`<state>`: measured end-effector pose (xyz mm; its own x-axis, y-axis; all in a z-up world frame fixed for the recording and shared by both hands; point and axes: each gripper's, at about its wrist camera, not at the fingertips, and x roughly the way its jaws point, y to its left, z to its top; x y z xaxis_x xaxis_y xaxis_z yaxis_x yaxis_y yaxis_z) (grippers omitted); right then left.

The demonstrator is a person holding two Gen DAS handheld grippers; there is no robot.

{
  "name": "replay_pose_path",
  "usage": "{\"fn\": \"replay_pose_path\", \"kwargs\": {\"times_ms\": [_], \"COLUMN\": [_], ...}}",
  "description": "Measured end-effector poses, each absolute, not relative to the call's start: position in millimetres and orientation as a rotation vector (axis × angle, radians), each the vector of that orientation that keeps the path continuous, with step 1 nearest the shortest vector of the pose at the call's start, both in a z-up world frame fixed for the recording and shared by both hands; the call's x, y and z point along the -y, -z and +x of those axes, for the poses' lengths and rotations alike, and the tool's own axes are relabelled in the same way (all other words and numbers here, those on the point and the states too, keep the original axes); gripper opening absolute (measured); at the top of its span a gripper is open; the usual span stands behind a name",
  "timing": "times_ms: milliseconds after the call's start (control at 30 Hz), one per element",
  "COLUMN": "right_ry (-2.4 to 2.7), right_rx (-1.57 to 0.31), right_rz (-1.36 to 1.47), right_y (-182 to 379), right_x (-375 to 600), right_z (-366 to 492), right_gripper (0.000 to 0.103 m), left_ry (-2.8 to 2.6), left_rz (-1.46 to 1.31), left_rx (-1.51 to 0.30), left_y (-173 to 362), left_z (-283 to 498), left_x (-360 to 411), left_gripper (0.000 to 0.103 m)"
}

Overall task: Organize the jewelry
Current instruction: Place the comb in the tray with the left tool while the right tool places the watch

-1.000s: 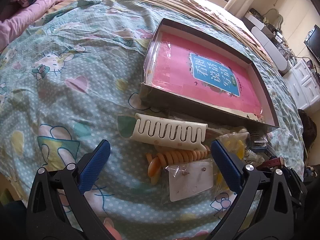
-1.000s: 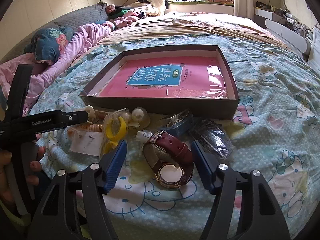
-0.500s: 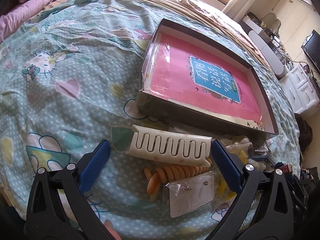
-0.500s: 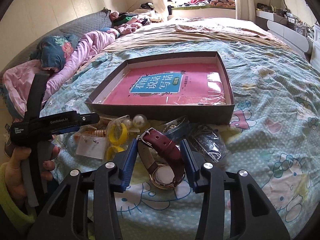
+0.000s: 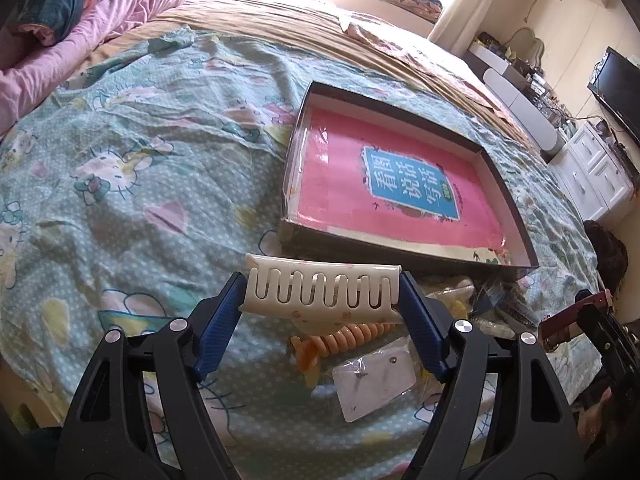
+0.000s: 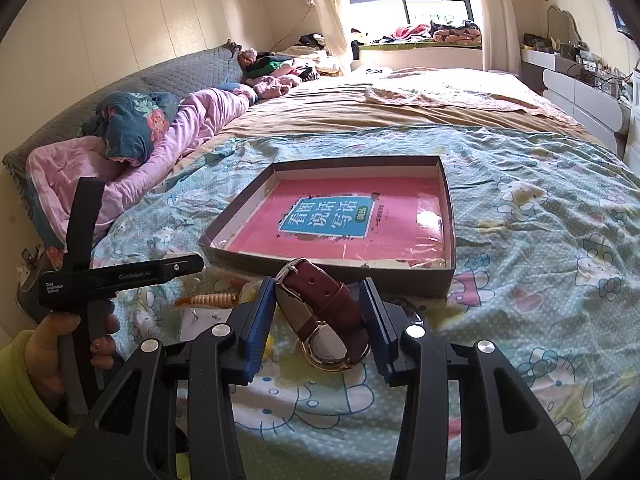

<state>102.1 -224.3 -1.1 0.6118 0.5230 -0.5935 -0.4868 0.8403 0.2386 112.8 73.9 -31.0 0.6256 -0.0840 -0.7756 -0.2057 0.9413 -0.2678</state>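
Both claws loaded, raised over the bed.

Left claw [image 5: 322, 300], jaws just closed in, clamps the cream hair comb [image 5: 322, 294] by its ends; coil hair tie [image 5: 344, 340] and earring card [image 5: 374, 384] lie just below it. Right claw [image 6: 318, 316] grips the maroon-strapped watch [image 6: 324, 316]. Shallow box [image 6: 320, 266] sits just beyond both claws.
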Motion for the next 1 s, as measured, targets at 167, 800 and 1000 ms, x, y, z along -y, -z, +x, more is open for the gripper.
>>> {"fn": "replay_pose_path", "kwargs": {"times_ms": [167, 800, 1000], "right_ry": [-0.590, -0.472, -0.452], "right_rx": [-0.656, -0.696, -0.735], "right_rz": [0.073, 0.095, 0.099], "right_y": [-12.4, 19.2, 36.0], "right_x": [223.1, 230.6, 227.5], "right_z": [117.3, 206.3, 216.3], "right_gripper": [0.042, 0.042, 0.042], "left_ry": [-0.086, -0.068, -0.062], "left_rz": [-0.346, -0.306, -0.281], "left_rx": [-0.848, -0.852, -0.886], "left_y": [9.0, 12.6, 32.7], "left_z": [117.5, 194.0, 204.8], "left_x": [-82.0, -60.1, -51.2], "left_gripper": [0.068, 0.068, 0.068]}}
